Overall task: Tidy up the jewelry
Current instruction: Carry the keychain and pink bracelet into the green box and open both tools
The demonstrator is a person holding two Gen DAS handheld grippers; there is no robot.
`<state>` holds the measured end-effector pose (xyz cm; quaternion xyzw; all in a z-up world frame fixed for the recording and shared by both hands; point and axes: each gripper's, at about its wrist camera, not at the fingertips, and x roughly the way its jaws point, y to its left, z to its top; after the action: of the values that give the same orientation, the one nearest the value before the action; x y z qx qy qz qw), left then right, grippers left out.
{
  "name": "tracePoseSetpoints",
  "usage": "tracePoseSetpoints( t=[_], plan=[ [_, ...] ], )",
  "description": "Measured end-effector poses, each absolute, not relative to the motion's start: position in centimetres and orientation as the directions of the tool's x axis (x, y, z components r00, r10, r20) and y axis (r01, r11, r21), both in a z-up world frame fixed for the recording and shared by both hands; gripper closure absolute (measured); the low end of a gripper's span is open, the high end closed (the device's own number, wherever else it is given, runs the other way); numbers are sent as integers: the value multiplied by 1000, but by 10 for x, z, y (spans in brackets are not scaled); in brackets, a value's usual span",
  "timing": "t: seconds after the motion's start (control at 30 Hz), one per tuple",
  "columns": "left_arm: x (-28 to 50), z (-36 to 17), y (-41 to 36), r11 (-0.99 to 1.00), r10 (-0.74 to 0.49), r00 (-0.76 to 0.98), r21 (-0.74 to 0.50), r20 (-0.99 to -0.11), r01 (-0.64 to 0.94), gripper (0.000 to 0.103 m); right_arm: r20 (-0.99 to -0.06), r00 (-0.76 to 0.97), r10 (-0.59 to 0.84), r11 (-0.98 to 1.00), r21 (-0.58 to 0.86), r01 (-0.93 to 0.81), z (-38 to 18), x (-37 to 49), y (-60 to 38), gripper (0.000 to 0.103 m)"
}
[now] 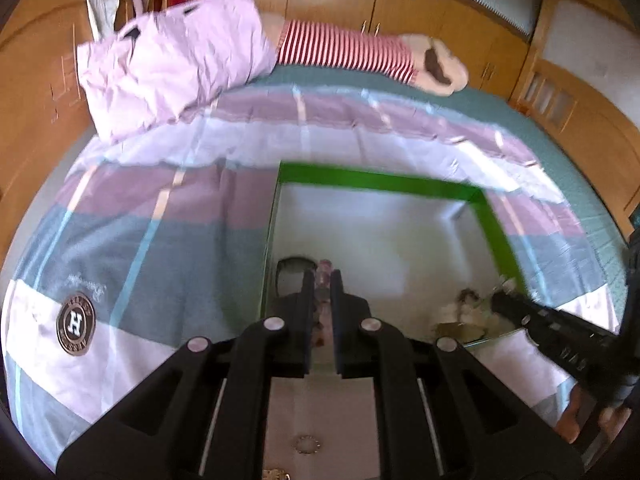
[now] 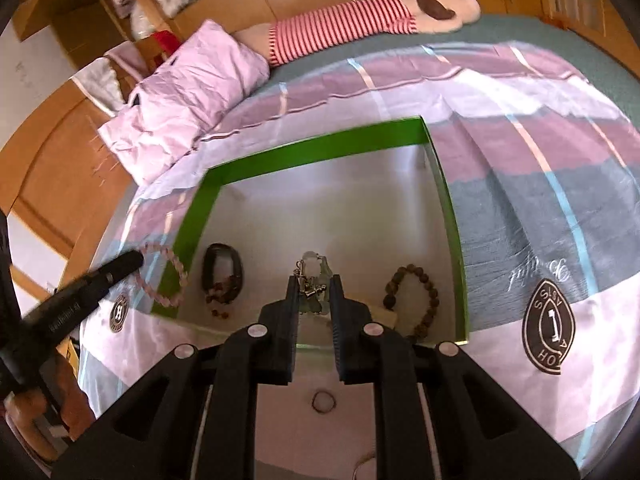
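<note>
A green-rimmed box point(image 1: 380, 182) point(image 2: 312, 148) with a pale floor lies on the bed. My left gripper point(image 1: 323, 280) is shut on a pink bead bracelet point(image 1: 323, 270), which hangs over the box's left edge in the right wrist view point(image 2: 168, 276). My right gripper point(image 2: 315, 284) is shut on a pale green and silver piece of jewelry point(image 2: 314, 276) held low over the box floor. In the box lie a black bracelet point(image 2: 224, 266) point(image 1: 290, 268) on the left and a brown bead bracelet point(image 2: 412, 300) on the right.
The bed has a striped pink, grey and white quilt point(image 1: 160, 208). A pink pillow point(image 1: 172, 60) and a striped plush doll point(image 1: 360, 52) lie at the far end. A small ring point(image 2: 323, 402) and a small chain loop point(image 1: 306, 444) lie on the quilt near the grippers.
</note>
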<state>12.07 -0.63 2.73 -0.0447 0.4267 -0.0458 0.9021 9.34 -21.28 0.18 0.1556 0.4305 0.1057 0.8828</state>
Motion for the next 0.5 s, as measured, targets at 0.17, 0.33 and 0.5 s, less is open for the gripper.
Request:
tracePoseSetpoints(
  t=[0.17,0.33,0.5],
  plan=[
    [124,14,-7,995,-102,609,-93,-787,46,95,-735,616,284,939,344,-22,-4,104,-217,86],
    [124,9,-3,994,-105,590,-104,-800,35,91,-738,606,296,929,371,-2,-4,100,-224,58],
    [105,25,2,991,-132,594,-111,-793,73,82,-731,582,356,919,385,-78,12,76,-219,58]
  ],
)
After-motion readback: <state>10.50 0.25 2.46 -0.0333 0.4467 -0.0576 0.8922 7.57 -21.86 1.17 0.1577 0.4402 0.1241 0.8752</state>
